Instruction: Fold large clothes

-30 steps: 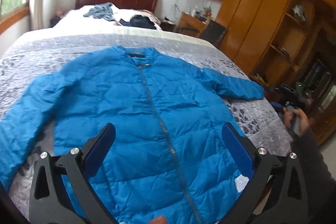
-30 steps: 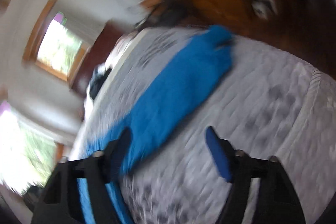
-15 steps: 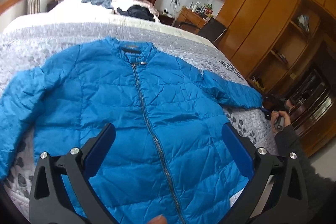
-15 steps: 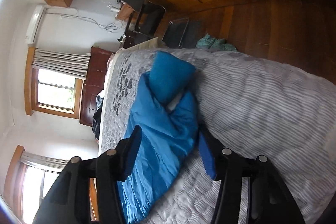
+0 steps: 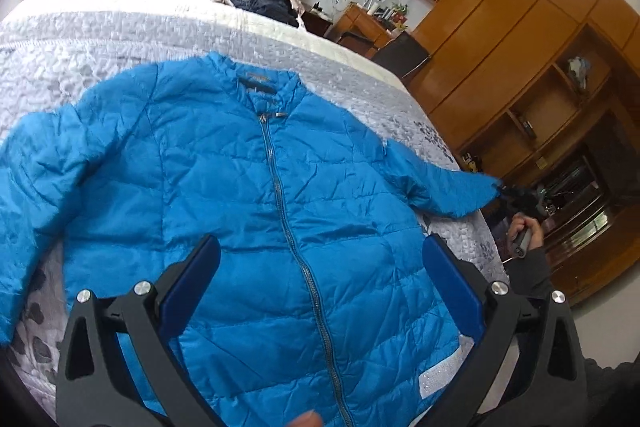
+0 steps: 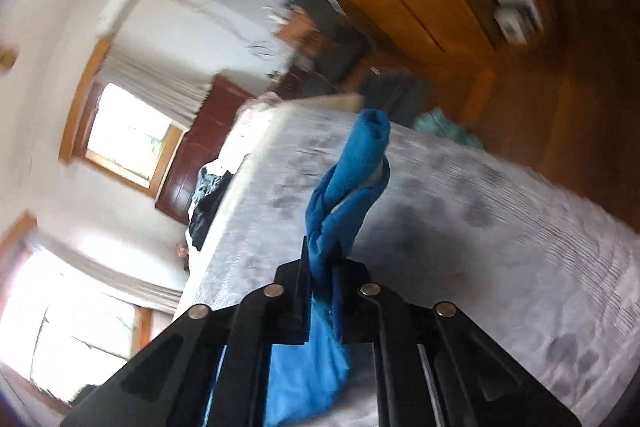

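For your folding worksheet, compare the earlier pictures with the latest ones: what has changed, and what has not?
The right gripper, open around the jacket's sleeve half a second ago, has shut on it. The left gripper stays open, hovering over the blue jacket, which still lies flat and zipped on the bed.

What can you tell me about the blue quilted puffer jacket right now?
The blue quilted puffer jacket lies front-up and zipped on the grey patterned bedspread, collar toward the headboard. The shiny fabric looks creased. One sleeve is spread out sideways; the other reaches the bed's edge, where the right gripper is shut on its cuff. The open left gripper hovers above the hem.
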`<state>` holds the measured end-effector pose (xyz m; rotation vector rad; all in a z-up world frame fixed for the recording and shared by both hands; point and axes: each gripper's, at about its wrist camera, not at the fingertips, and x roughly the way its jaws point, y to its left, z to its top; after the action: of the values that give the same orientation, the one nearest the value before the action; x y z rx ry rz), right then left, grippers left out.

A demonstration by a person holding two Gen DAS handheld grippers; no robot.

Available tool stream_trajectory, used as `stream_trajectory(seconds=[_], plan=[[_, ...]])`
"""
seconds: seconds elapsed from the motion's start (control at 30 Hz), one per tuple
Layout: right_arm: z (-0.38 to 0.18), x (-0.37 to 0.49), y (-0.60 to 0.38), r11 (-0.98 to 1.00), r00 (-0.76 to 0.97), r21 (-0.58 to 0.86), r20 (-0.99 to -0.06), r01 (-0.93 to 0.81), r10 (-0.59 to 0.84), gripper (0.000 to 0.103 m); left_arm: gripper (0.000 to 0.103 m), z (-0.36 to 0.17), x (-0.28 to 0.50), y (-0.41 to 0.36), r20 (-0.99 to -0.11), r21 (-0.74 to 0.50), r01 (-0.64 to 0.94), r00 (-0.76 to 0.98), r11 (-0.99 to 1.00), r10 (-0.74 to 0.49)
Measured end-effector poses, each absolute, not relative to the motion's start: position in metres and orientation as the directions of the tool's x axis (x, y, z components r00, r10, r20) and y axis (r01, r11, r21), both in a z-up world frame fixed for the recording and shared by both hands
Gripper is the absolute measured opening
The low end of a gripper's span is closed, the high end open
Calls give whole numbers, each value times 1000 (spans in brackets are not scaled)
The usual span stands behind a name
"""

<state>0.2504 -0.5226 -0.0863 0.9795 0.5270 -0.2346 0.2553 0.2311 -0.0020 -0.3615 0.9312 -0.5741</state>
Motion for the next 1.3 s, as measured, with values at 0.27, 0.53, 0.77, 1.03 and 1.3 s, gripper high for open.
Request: stream_trajectory(seconds=[0.27, 0.53, 0.77, 1.03, 1.3], plan=[[29, 286, -370, 832, 884, 497, -467, 245, 19, 7, 100, 15, 251, 238, -553, -537, 379, 517, 754, -654], [48, 309, -194, 979, 878, 196, -477, 64, 38, 7, 100, 28, 269, 242, -548, -556, 372, 509, 743, -665], [-33, 343, -74, 994, 811, -69, -585, -81, 26, 7, 100, 16, 303, 244, -511, -672, 343, 426, 656, -747], [-140, 356, -14, 946, 660, -157, -748, -283, 73, 33, 100, -30, 351, 226, -489, -795, 224, 314, 564, -814], [-104, 291, -49, 970, 718, -21, -676, -241, 164, 72, 100, -94, 399, 161, -454, -883, 46, 162, 466, -876]])
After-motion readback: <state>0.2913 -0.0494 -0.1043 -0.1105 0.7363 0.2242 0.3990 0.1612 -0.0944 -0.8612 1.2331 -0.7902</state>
